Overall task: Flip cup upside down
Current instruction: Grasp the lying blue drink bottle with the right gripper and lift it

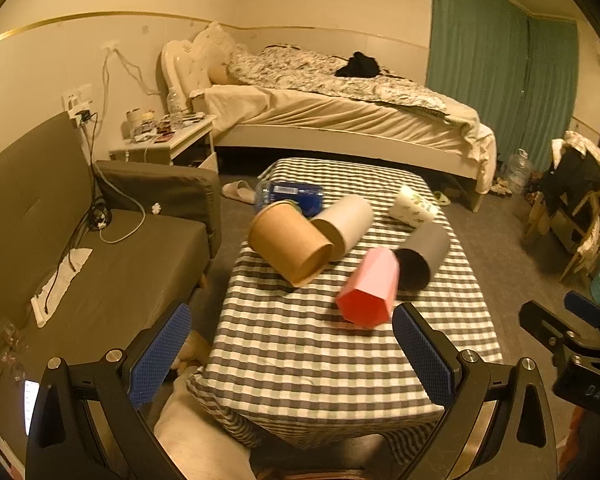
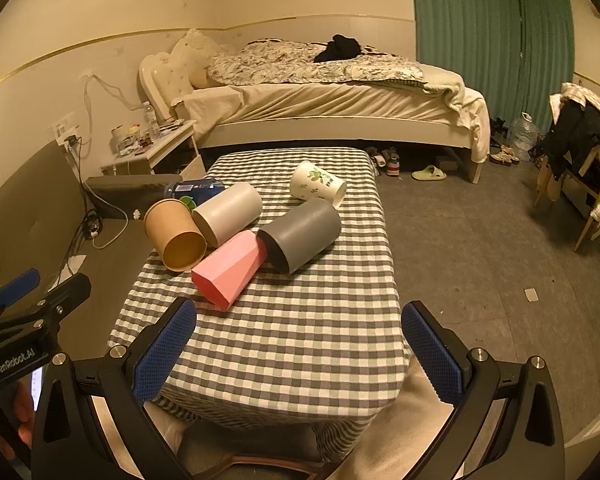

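Observation:
Several cups lie on their sides on a checkered table (image 1: 300, 360) (image 2: 284, 344). A pink faceted cup (image 1: 370, 288) (image 2: 230, 266) is nearest. A brown paper cup (image 1: 288, 240) (image 2: 175, 238), a light grey cup (image 1: 346, 220) (image 2: 228, 212), a dark grey cup (image 1: 422, 256) (image 2: 302, 234) and a white leaf-print cup (image 1: 412, 205) (image 2: 318, 184) lie around it. My left gripper (image 1: 292, 354) is open over the table's near end, holding nothing. My right gripper (image 2: 300, 346) is open too, short of the pink cup.
A blue-labelled bottle (image 1: 290, 196) (image 2: 192, 190) lies behind the brown cup. A grey sofa (image 1: 80, 248) stands left of the table, a bed (image 1: 340, 112) behind it, a nightstand (image 1: 168, 140) at the back left. A chair with clothes (image 2: 584, 152) stands at right.

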